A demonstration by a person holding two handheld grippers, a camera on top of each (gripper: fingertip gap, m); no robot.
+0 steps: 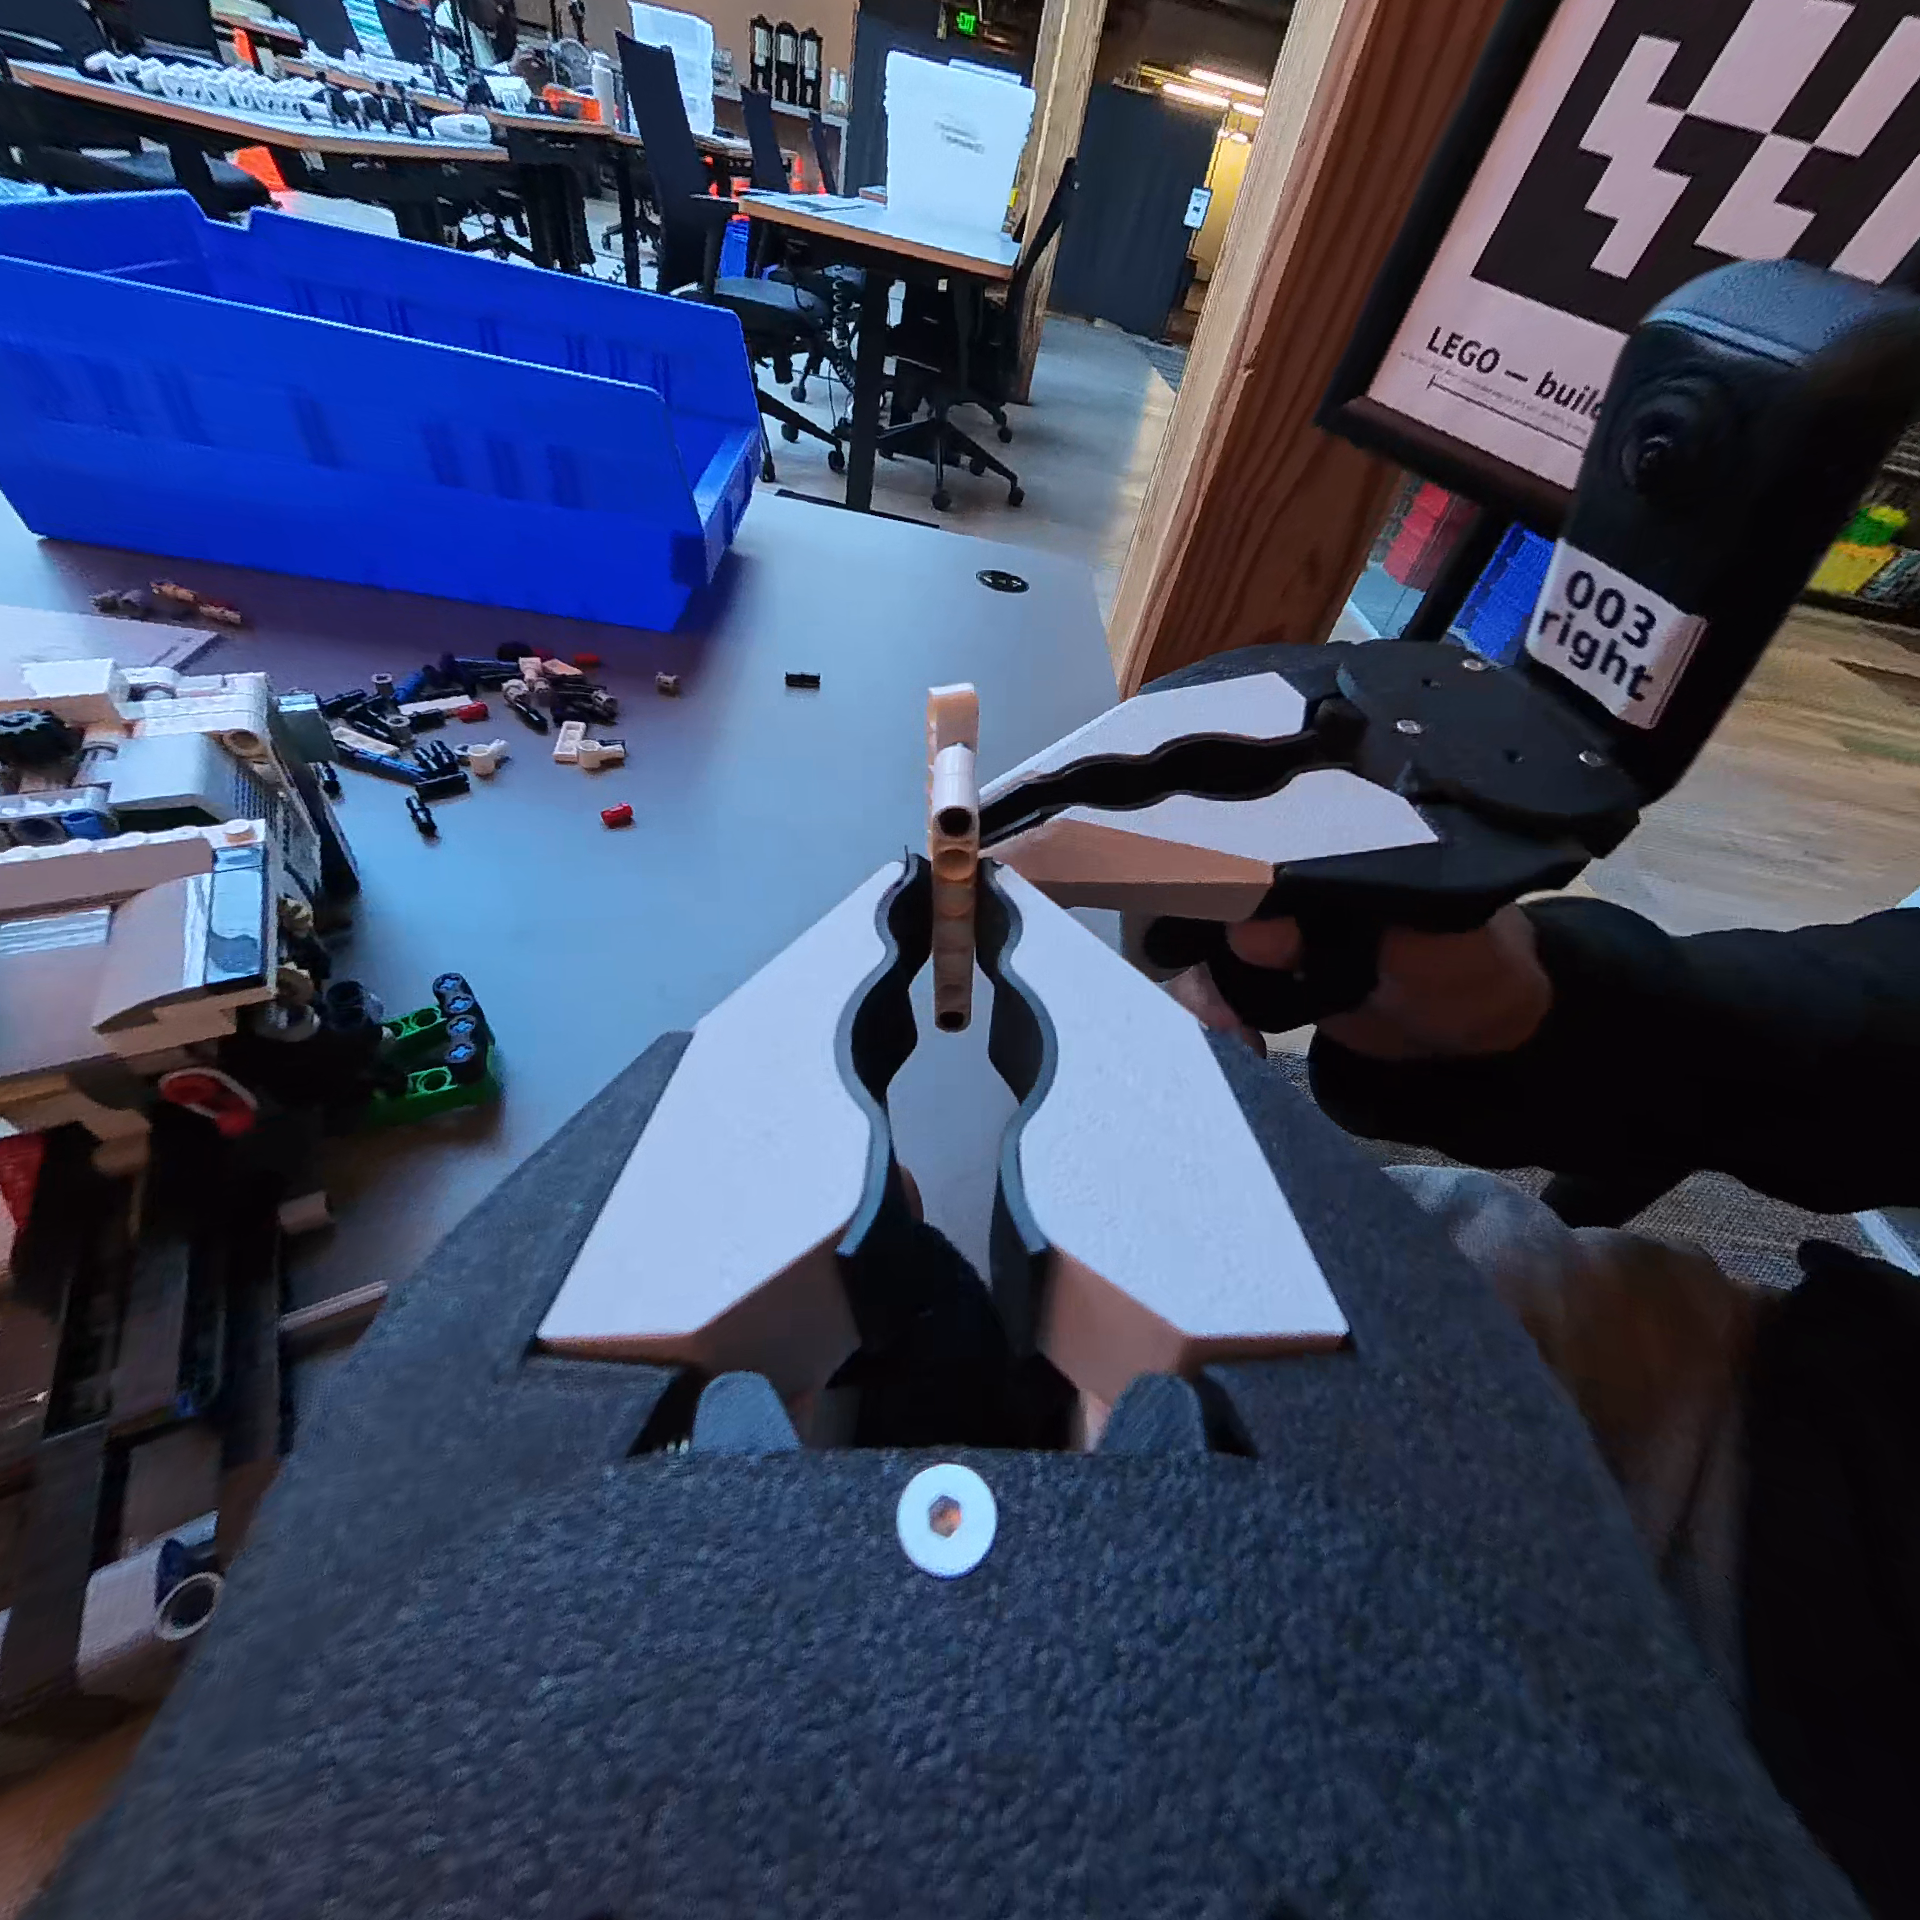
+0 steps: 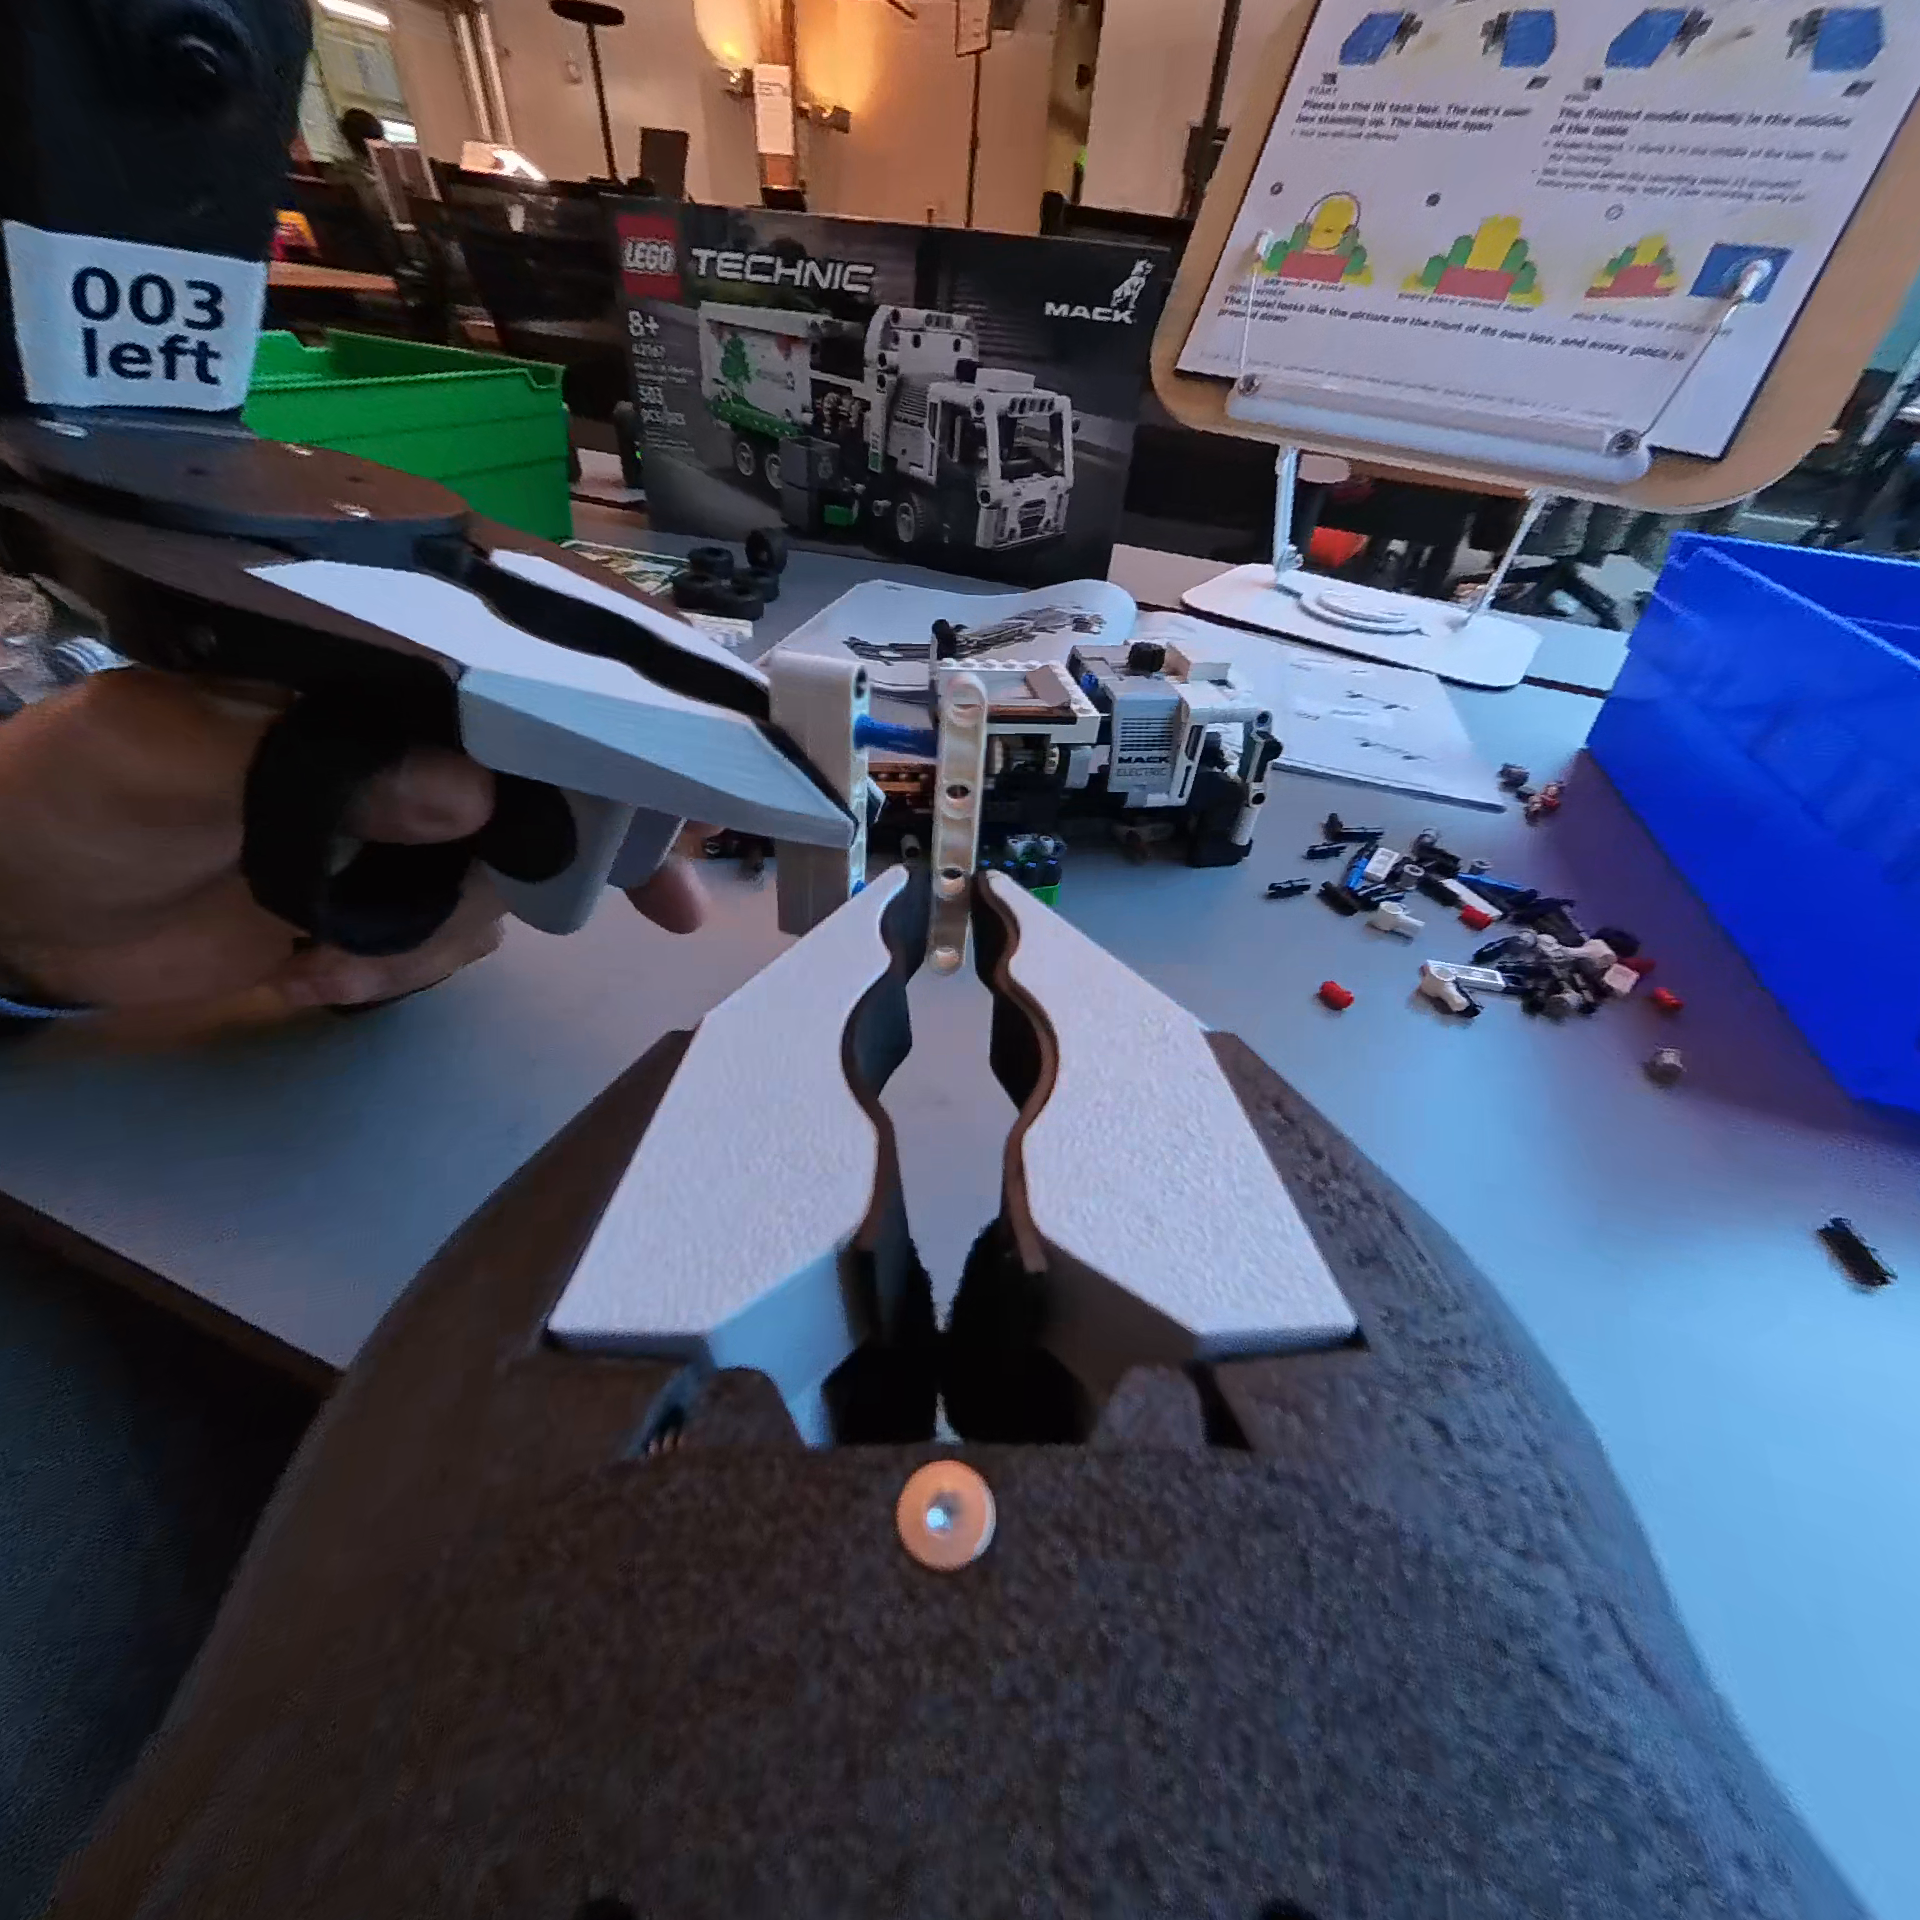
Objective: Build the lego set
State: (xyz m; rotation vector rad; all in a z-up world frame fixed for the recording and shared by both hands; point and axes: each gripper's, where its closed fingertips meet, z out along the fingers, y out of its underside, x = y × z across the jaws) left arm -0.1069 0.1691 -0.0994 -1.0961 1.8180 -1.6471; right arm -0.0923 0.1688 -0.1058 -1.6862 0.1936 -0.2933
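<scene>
Both grippers are held tip to tip above the table: left gripper (image 1: 951, 883) and right gripper (image 2: 945, 894) each clamped shut on a part.

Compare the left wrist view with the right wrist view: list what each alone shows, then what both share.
Left wrist view only: a wooden post.

Right wrist view only: the set's box, green bin, loose tyres, instruction stand.

Both: blue bin, loose pieces, the part-built truck, each gripper shut on a pale beam.
</scene>
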